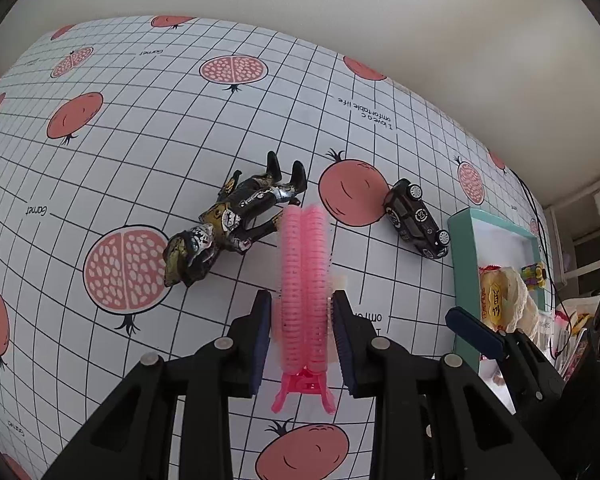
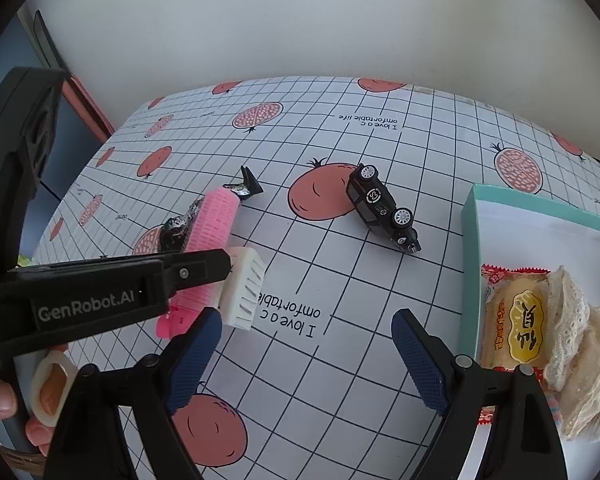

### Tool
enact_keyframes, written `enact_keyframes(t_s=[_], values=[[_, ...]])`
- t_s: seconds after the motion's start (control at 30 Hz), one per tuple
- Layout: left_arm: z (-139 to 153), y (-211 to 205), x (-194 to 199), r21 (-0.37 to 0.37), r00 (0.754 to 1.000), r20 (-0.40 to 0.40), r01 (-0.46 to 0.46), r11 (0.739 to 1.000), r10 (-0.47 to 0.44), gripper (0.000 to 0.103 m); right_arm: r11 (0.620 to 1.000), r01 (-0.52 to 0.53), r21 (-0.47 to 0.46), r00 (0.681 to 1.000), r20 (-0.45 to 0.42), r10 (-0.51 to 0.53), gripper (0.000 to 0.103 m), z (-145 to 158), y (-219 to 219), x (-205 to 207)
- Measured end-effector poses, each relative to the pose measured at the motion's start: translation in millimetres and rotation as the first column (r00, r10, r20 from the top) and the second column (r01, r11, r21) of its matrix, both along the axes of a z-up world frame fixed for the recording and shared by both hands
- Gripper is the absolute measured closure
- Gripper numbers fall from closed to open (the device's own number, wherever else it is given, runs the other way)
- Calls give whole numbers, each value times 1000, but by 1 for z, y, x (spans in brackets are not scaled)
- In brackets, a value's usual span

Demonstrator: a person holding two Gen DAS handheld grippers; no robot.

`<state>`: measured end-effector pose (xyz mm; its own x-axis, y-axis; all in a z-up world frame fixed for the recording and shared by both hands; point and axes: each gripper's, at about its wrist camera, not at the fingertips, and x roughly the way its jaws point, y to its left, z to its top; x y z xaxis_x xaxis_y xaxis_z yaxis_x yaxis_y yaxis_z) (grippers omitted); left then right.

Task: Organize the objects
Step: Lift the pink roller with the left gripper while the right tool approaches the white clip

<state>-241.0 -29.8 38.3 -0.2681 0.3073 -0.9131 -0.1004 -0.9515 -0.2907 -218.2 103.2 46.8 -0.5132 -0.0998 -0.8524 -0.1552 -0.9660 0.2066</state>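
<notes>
Gripping a pink ribbed plastic hair-roller clip [image 1: 304, 280], the left tongs [image 1: 302, 332] stand narrow in the left wrist view, blue pads pressed on its sides, its forked tail at 6 o'clock. A black-and-gold toy figure [image 1: 228, 220] lies on its back just beside the clip at 10 o'clock; a black toy car [image 1: 416, 220] sits on its side at 2 o'clock. At 3 o'clock a teal-rimmed white box [image 1: 462, 240] holds snacks. The gridded pomegranate tablecloth on the table [image 1: 140, 140] reads "Garnet" and, partly, "I love a comfortable life".

In the right wrist view the right tongs [image 2: 306, 356] hang wide and empty over bare cloth. At 9 o'clock the left tool, marked "GenRobot.AI", clamps the pink clip, with a white slotted plastic piece [image 2: 246, 292] touching it. The box at 3 o'clock contains a yellow packaged cake [image 2: 516, 312] with Chinese lettering and cream lace fabric [image 2: 580, 340].

The step looks like picking up the clip; next it likely needs lifting and carrying to the box.
</notes>
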Motion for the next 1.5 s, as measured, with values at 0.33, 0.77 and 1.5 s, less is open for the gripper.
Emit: enact_keyframes(t_s=[0.33,0.77,1.5], values=[[1,0,2,-44,1000,-24,10,999,-11,72,1000,-3,3,1000,2,3,14,0,-1,0],[9,-3,1,52,999,-31,13,999,-11,73,1000,2,-4,1000,-4,-2,14,1,1,0],[21,-20,2,213,999,-30,-18,977,25,75,999,29,-26,999,-37,-30,14,9,9,3]])
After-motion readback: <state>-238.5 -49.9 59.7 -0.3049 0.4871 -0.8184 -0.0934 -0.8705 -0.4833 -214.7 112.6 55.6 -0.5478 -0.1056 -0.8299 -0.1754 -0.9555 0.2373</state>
